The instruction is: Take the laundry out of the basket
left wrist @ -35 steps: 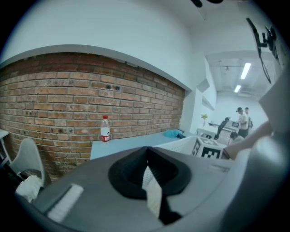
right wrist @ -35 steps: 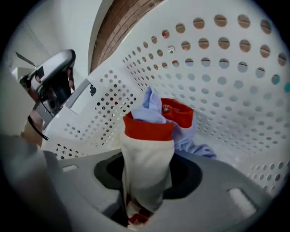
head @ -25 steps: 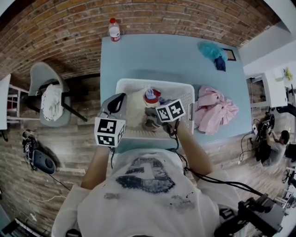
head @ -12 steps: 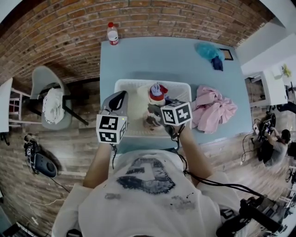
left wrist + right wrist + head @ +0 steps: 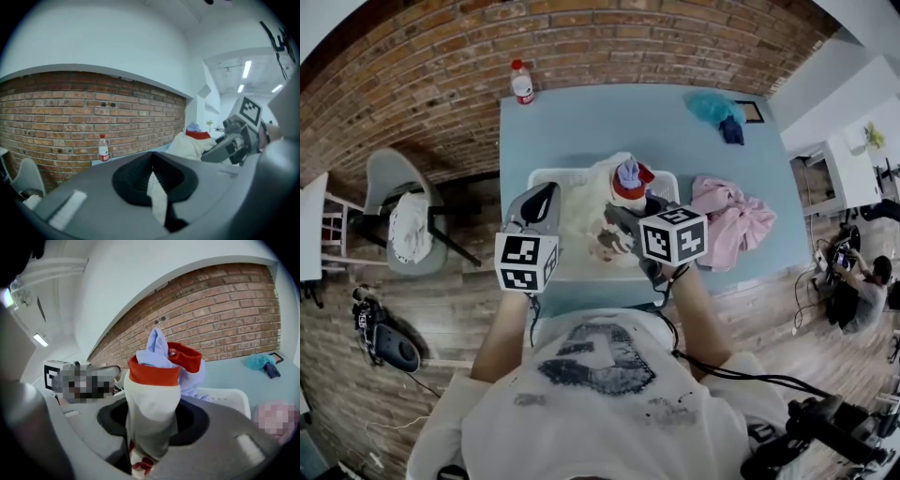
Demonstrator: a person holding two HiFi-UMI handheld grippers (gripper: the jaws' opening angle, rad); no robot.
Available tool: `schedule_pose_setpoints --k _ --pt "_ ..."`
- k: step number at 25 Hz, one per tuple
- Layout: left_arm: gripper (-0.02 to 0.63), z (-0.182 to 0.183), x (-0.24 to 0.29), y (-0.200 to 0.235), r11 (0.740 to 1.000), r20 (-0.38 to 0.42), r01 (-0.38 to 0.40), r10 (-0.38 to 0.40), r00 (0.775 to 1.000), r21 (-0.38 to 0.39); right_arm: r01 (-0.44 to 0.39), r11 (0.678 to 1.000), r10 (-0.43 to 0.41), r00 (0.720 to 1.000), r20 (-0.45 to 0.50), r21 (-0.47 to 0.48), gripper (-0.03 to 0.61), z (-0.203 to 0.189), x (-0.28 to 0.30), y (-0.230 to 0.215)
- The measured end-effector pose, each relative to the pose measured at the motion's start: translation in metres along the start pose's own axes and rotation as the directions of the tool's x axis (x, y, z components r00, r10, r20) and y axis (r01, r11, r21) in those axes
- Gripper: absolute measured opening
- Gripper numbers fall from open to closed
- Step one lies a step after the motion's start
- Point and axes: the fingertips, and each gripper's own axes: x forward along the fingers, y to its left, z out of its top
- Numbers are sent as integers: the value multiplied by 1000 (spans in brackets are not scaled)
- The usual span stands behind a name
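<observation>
**A:** Where is the laundry?

**B:** One garment, cream with a red band and a lilac part, is up above the basket. The basket stands at the near edge of the table. The right gripper has its jaws clamped on the cream body. I can't tell whether the lower end has cleared the rim.

**A:** And the left gripper?

**B:** Its jaws are together, over the basket's left edge. A pale sliver shows low between them, and I can't tell whether it is cloth.

**A:** How will the garment handle?

**B:** I'd judge it light and limp, with no stiffness. It will droop, swing and perhaps snag on the rim. It isn't fragile, but a thin fold could creep out of the pads.

**A:** So where should it be held?

**B:** Deep on a bunched fold of the body, as it is held here, not on a single hem. The pink clothes just right of the basket look like the pile it belongs on.
</observation>
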Motion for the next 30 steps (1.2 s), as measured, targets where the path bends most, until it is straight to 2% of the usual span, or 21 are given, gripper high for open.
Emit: schedule_pose_setpoints --k 7,15,30 --pt "-9 38 -7 -6 1000 68 -7 5 998 20 25 999 -19 990 140 -41 187 48 -35 10" --pt "-9 67 -20 -2 999 112 -27 24 993 21 80 992 -54 968 246 -96 187 83 -60 21" --pt "-8 73 -20 -11 999 121 -30 26 992 33 84 992 -54 959 278 -98 187 87 -74 20"
